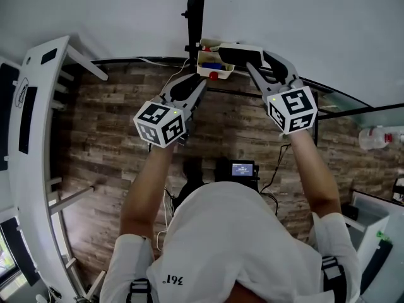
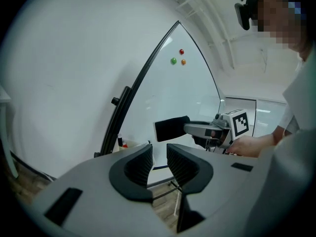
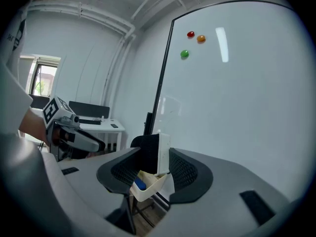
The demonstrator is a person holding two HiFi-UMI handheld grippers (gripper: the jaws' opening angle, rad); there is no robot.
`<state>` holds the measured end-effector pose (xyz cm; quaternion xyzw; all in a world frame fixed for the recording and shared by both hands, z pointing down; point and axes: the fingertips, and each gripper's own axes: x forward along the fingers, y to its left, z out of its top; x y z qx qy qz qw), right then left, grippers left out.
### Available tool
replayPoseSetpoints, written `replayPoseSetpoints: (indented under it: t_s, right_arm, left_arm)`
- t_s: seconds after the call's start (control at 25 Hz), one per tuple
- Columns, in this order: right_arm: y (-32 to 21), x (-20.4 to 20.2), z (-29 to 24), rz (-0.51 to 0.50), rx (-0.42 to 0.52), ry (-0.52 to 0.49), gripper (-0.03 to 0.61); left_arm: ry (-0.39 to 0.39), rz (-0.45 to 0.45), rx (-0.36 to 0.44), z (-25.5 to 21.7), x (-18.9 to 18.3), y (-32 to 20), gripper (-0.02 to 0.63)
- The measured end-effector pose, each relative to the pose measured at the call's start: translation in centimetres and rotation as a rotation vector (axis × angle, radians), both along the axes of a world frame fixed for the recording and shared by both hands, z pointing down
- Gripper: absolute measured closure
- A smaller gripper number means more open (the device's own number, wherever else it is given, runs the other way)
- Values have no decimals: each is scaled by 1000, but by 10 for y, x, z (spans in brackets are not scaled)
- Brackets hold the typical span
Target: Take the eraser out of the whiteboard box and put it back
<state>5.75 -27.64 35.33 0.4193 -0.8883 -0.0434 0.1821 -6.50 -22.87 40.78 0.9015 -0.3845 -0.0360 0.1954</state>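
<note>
1. The right claw (image 3: 158, 168) is closed on the eraser (image 3: 149, 154). The eraser stands upright between the ribbed pads, with its black felt toward the picture's left and its white back toward the right.
2. The eraser's lower end hangs over the box (image 3: 148, 189), a cream tray fixed at the bottom edge of the whiteboard (image 3: 237, 107). We cannot tell whether the eraser and the box touch.
3. In the box we see a blue thing (image 3: 140, 184). From the head view we also see a red thing (image 1: 214, 76) at its near rim.
4. The left claw (image 2: 159, 164) has its jaws a narrow gap apart, and we find nothing between them.
5. In the head view the left claw points at the box from the lower left, with its tip just beside the box's near corner. The right claw reaches in from the right and holds the eraser at the box's right end.
6. High on the whiteboard sit a red magnet (image 3: 190, 34), an orange magnet (image 3: 201, 39) and a green magnet (image 3: 184, 54), close together.
7. Both of the person's arms stretch forward over a wood-plank floor (image 1: 107, 131).
</note>
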Motion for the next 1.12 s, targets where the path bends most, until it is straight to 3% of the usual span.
replayPoseSetpoints:
  t_s: [0.68, 1.12]
  right_arm:
    - [-37, -33, 77, -53, -102, 149, 387]
    - [-40, -52, 92, -116, -89, 229, 387]
  left_arm:
    - [-63, 4, -103, 57, 6, -22, 535]
    - [-56, 1, -121, 64, 5, -26, 534]
